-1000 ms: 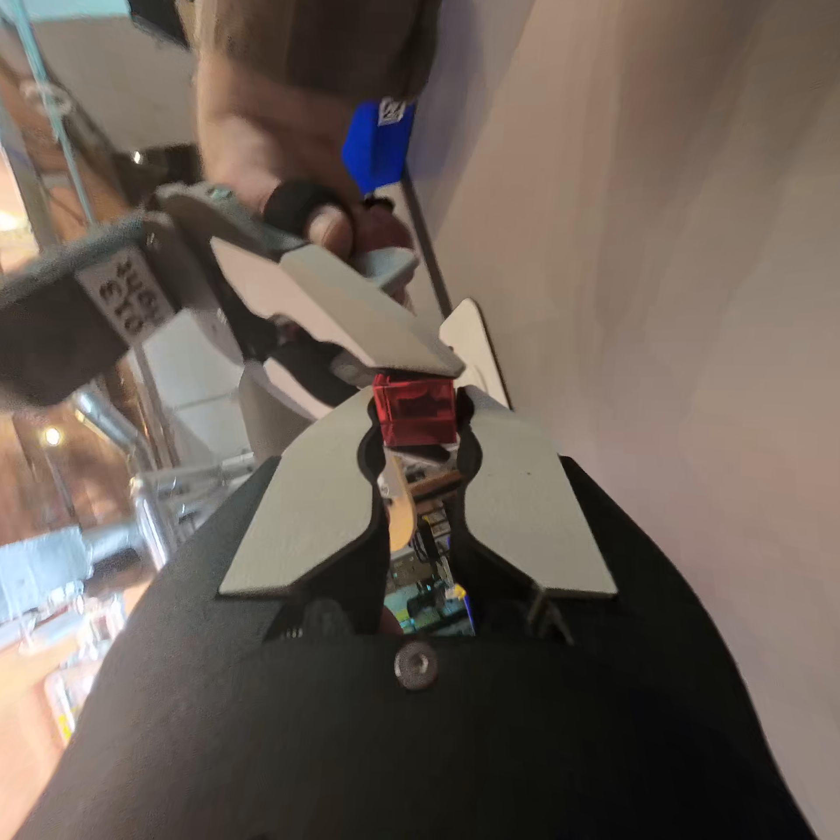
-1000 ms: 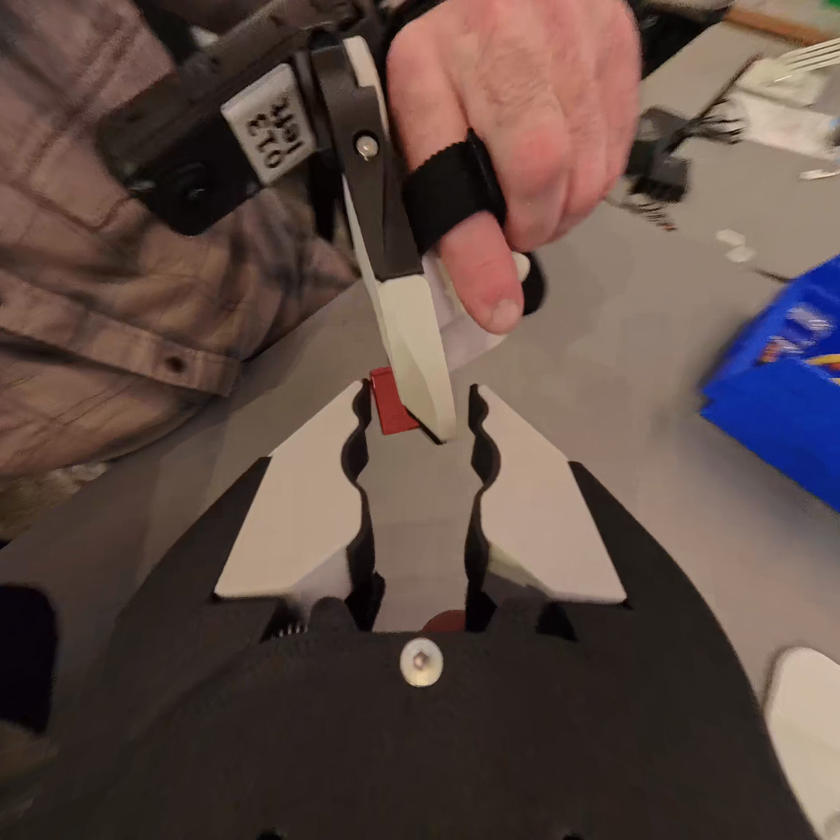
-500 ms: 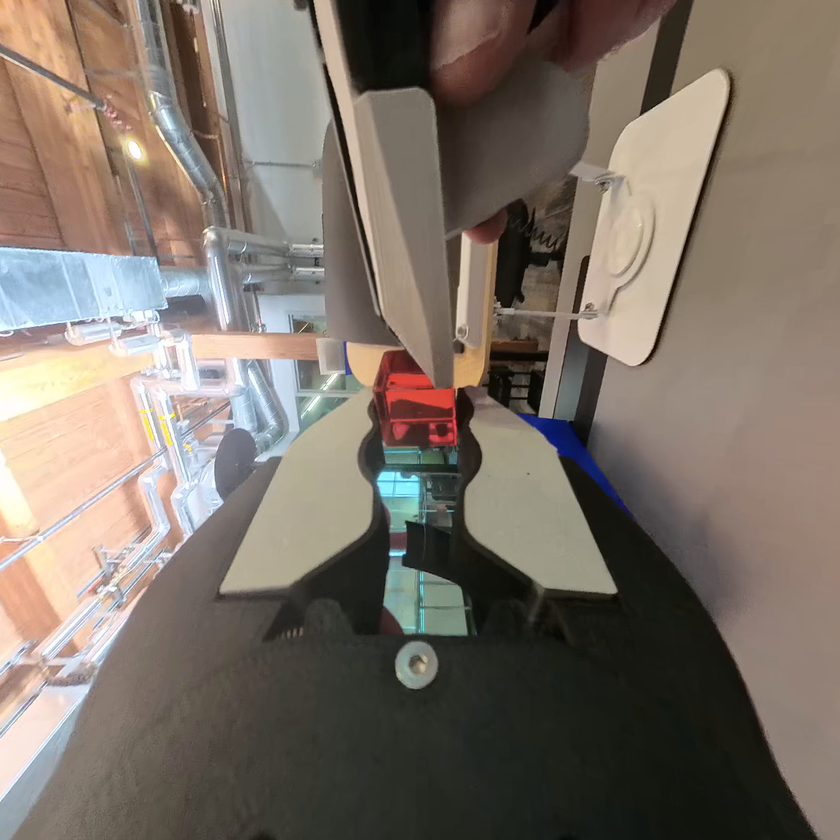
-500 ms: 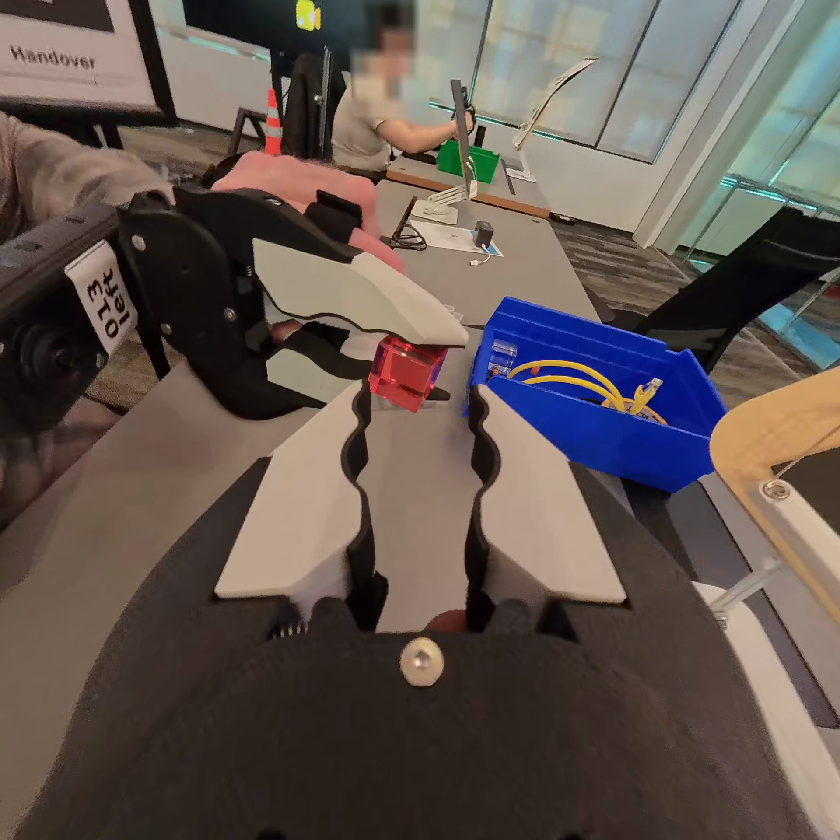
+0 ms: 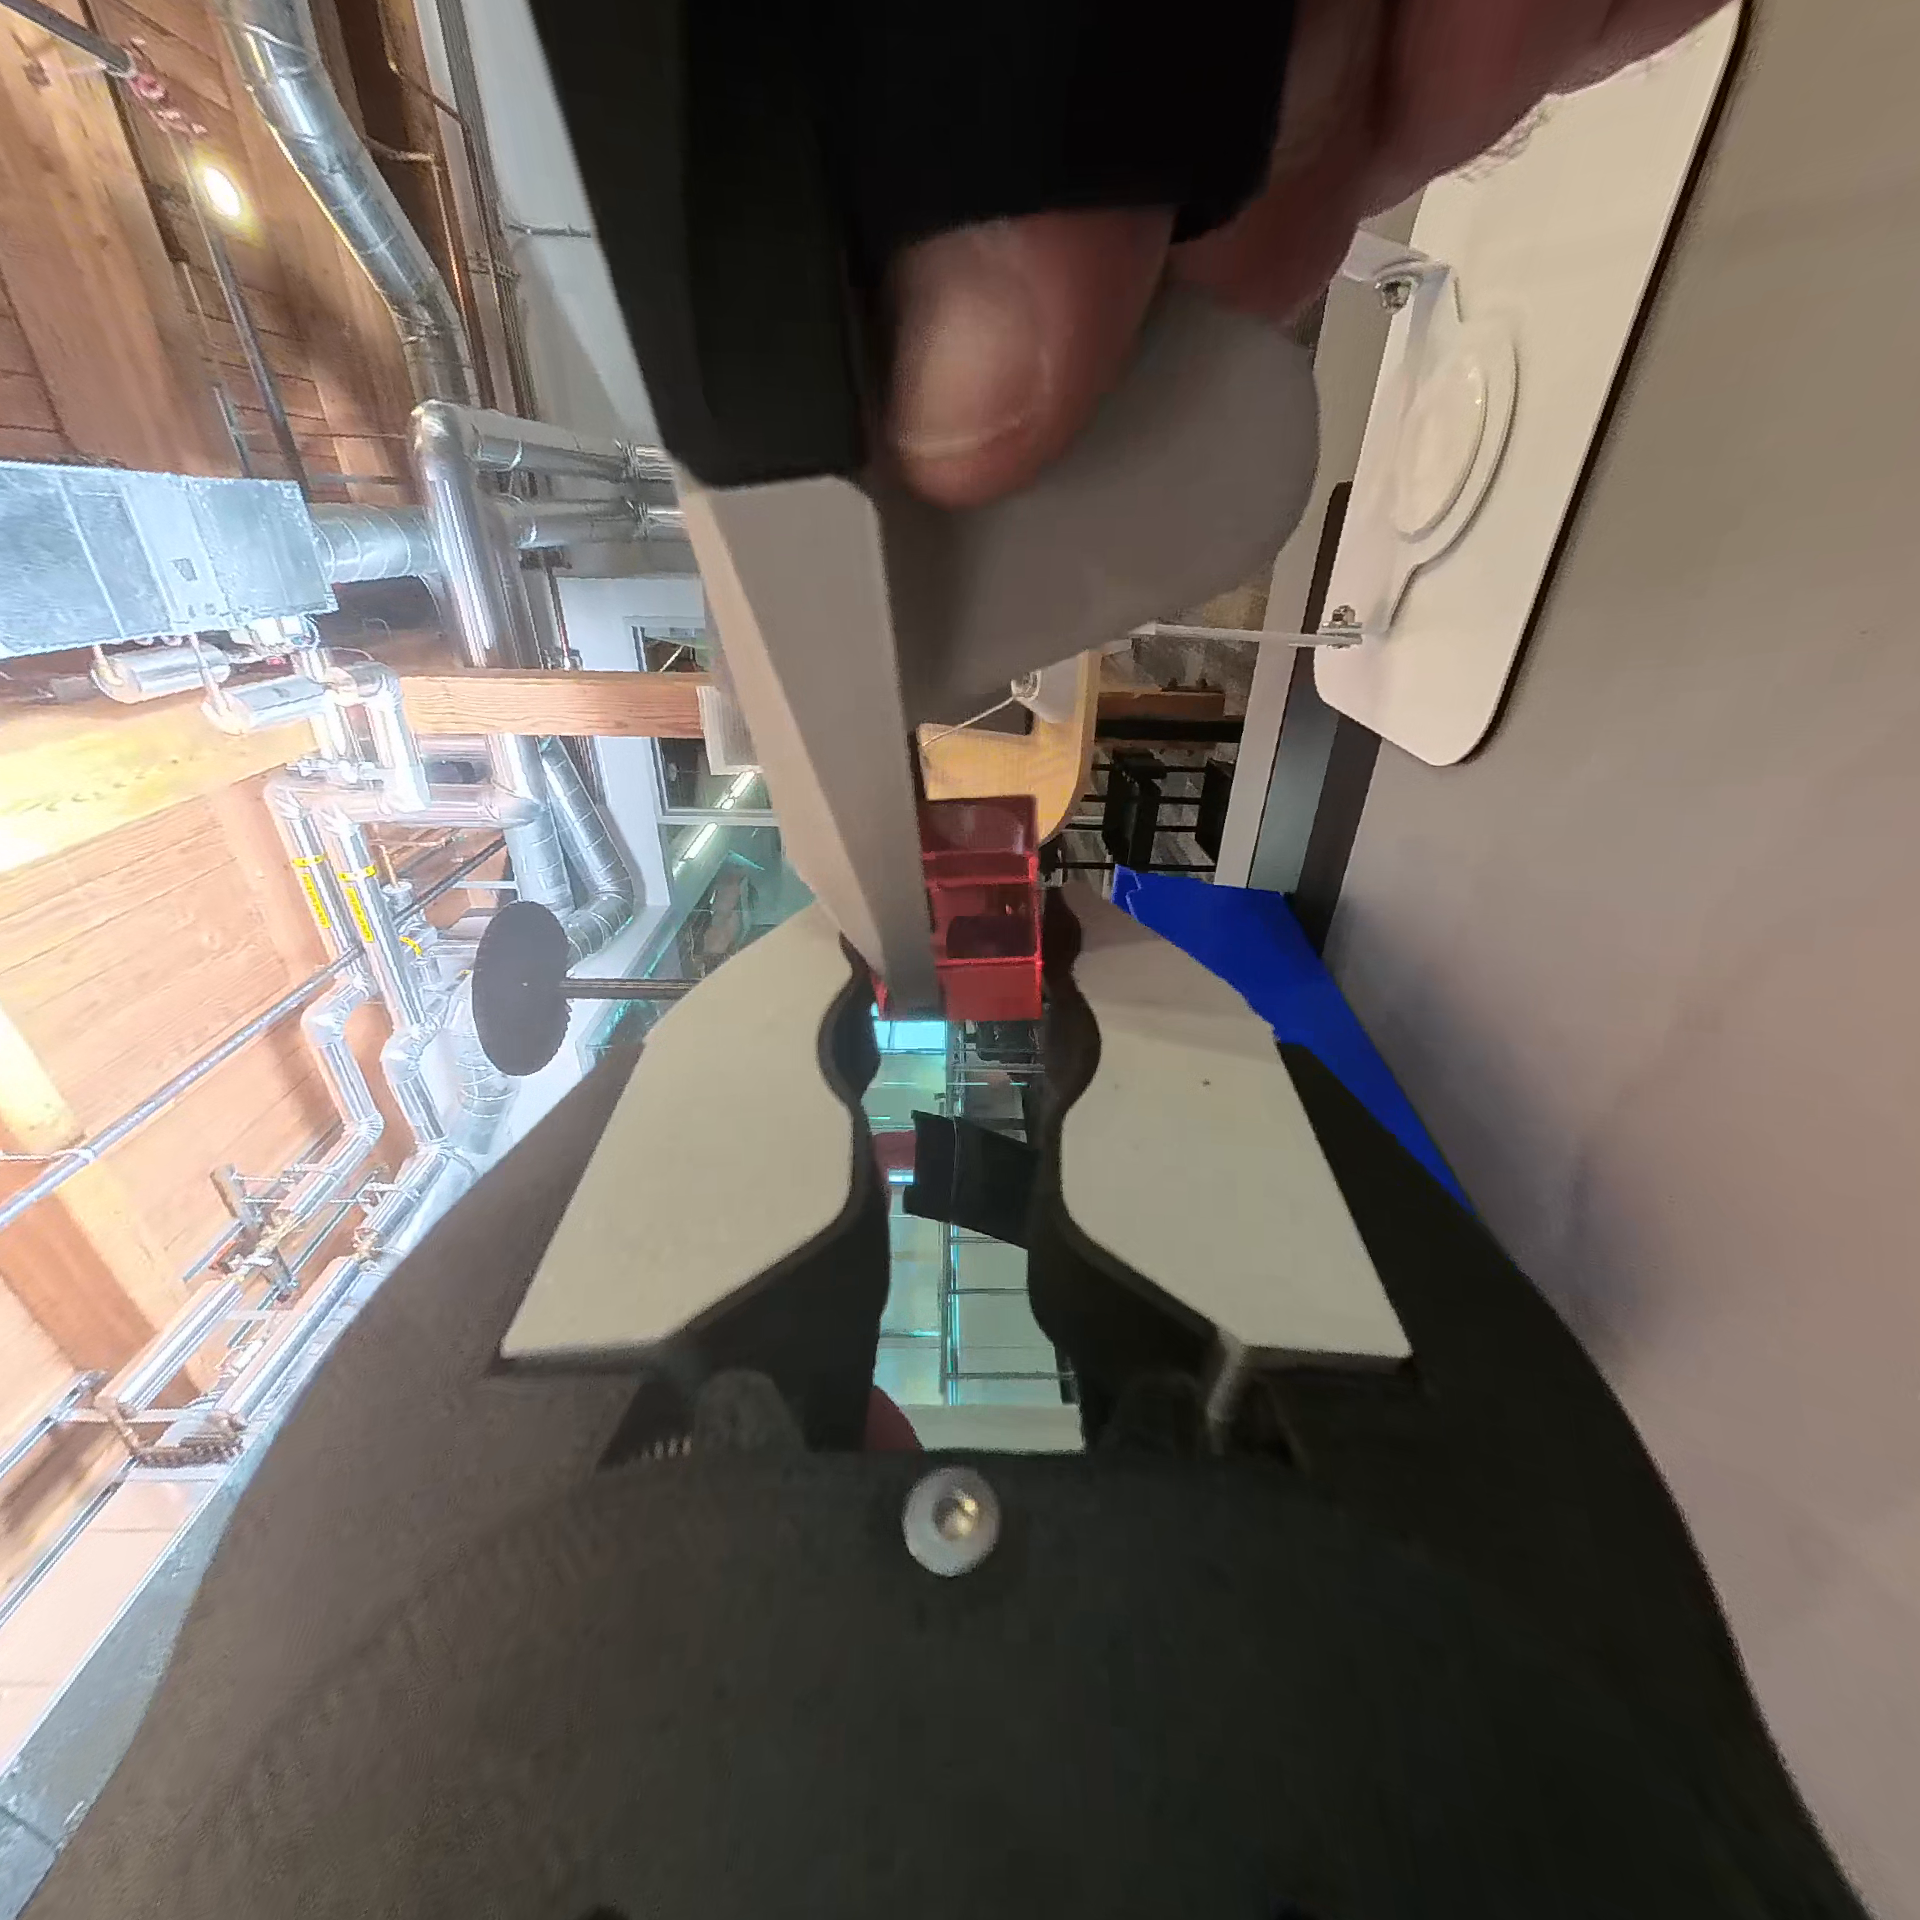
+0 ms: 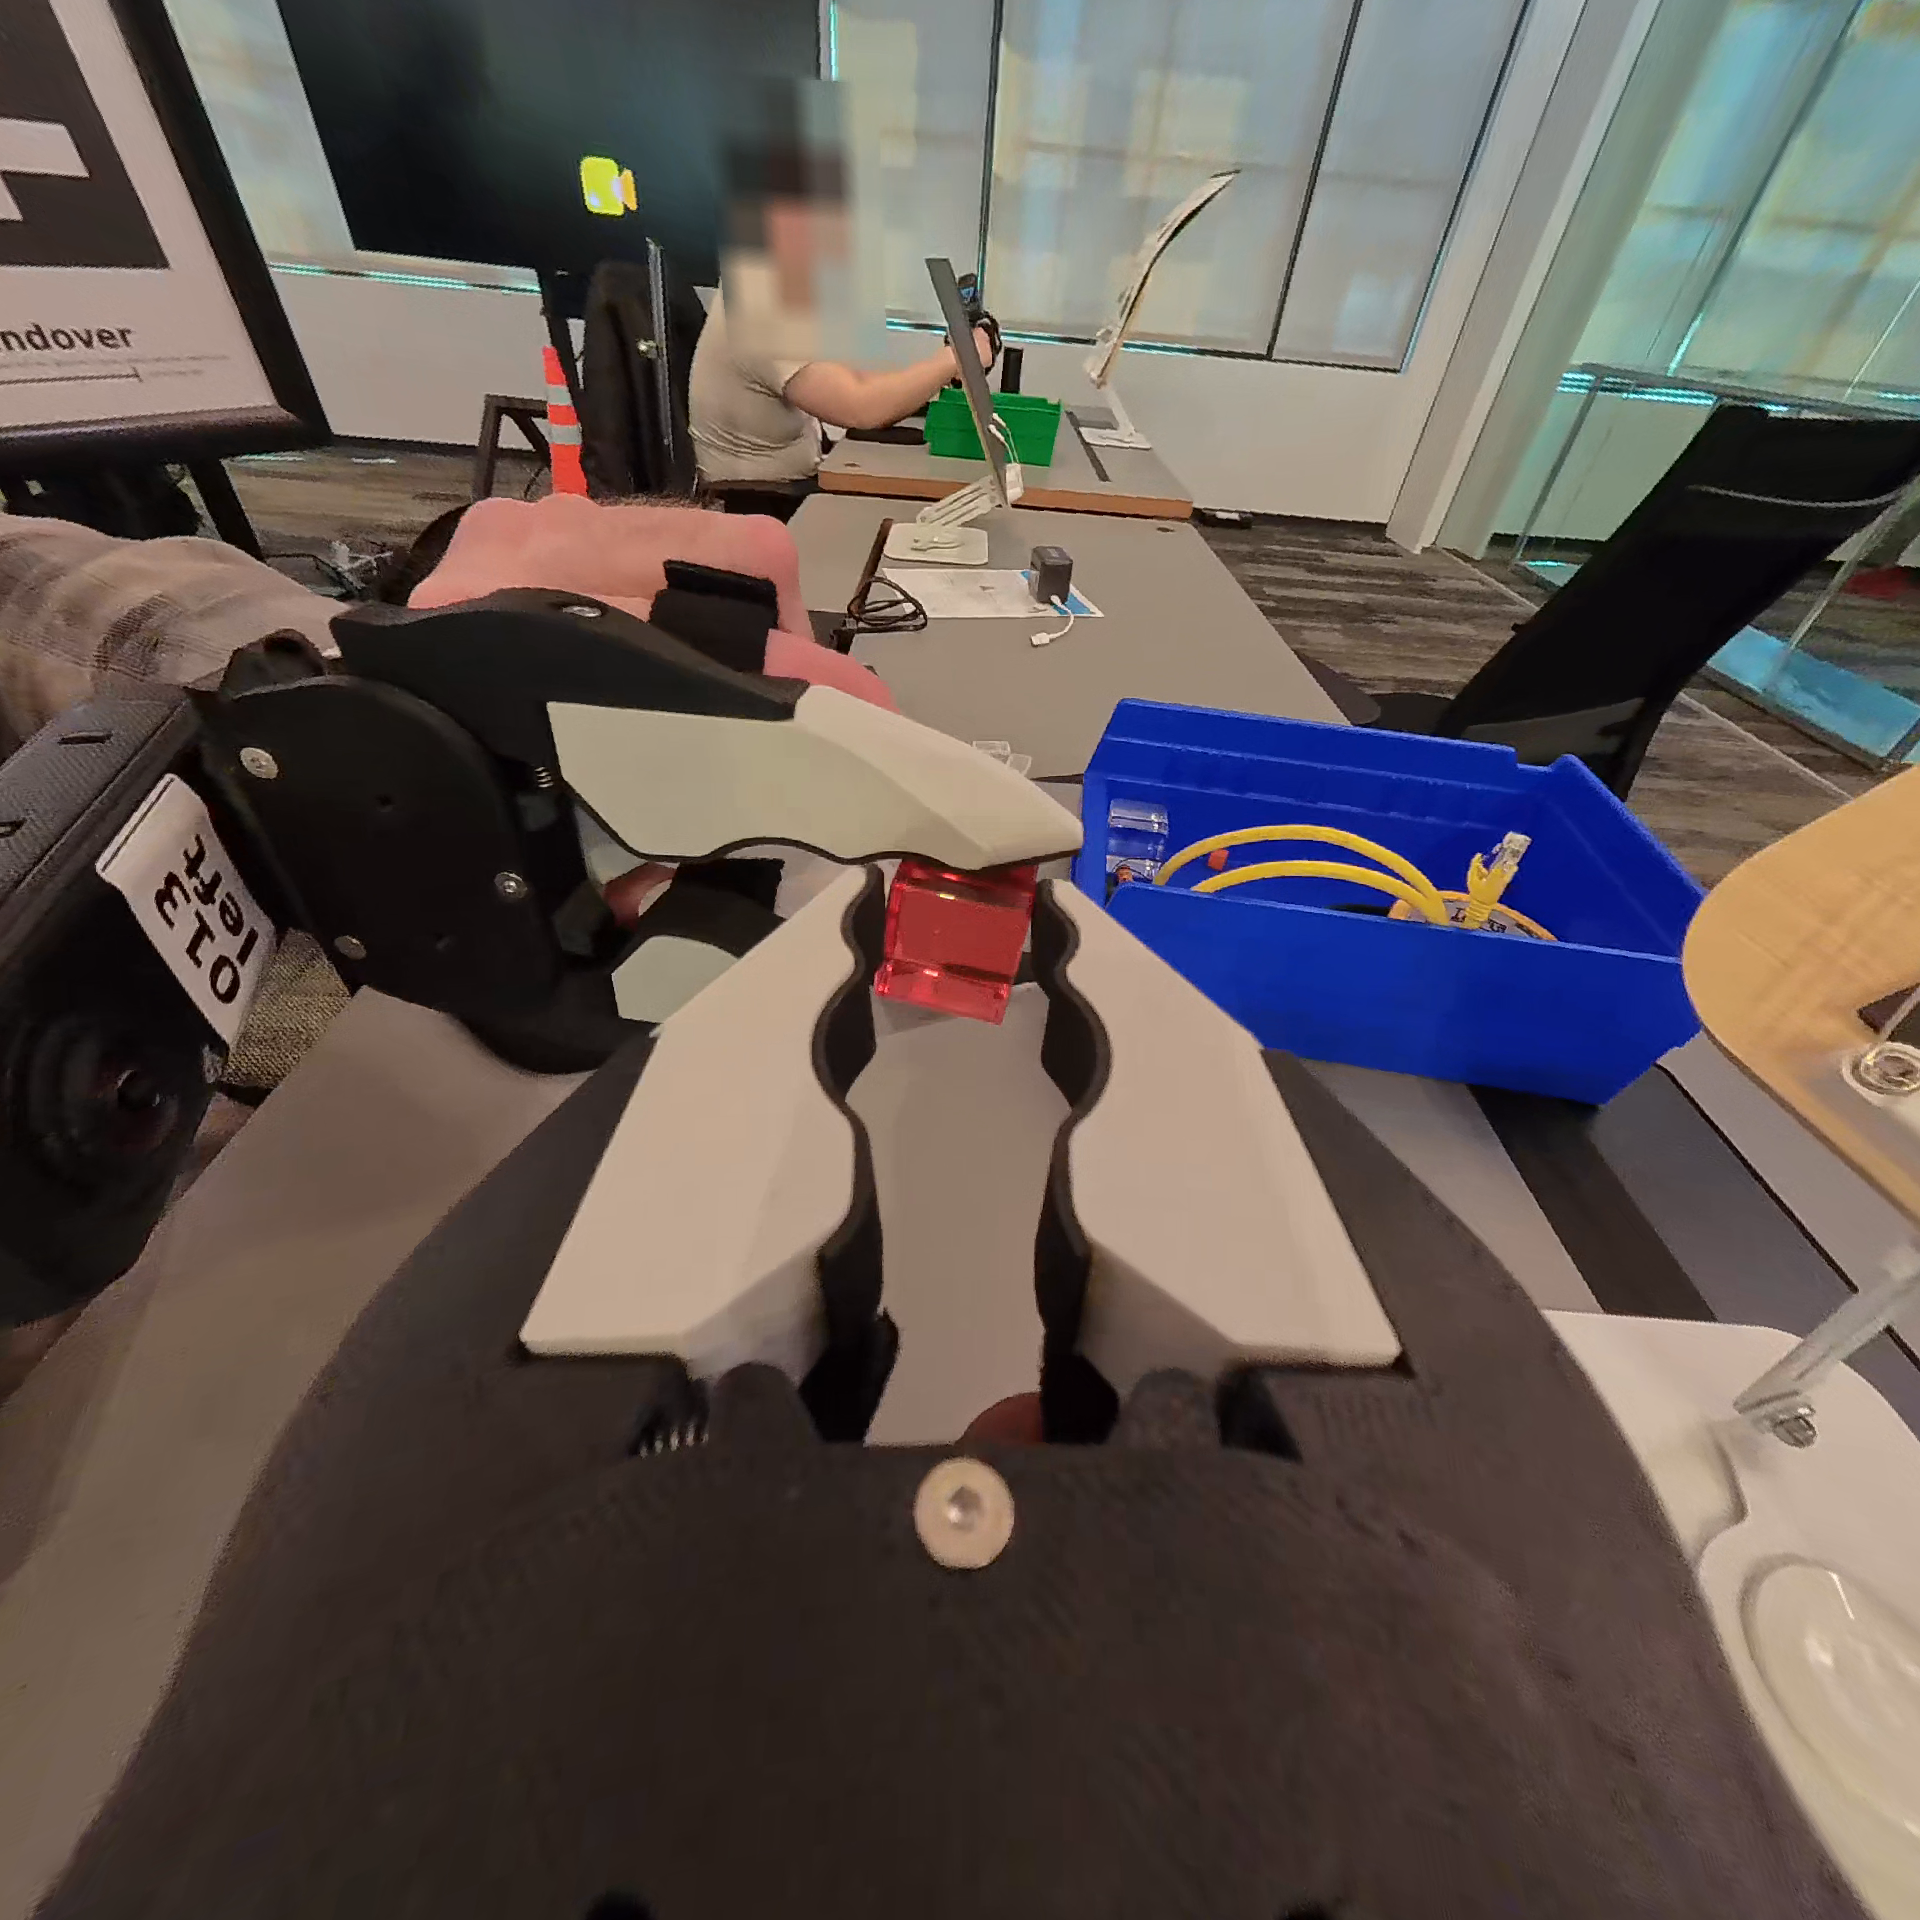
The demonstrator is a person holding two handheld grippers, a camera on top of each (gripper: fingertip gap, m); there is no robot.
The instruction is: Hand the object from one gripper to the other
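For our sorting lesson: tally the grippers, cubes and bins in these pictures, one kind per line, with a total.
Grippers: 2 (left gripper, right gripper)
Cubes: 1 (red cube)
Bins: 2 (blue bin, green bin)
Total: 5

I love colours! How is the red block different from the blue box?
The red block is small and see-through; the blue box is bigger and solid. The red block is up off the table; the blue box sits on it. The blue box holds yellow cables; the red block holds nothing.

Red translucent cube (image 6: 954, 943); glossy faces; held off table, slightly tilted; pinched top and bottom.
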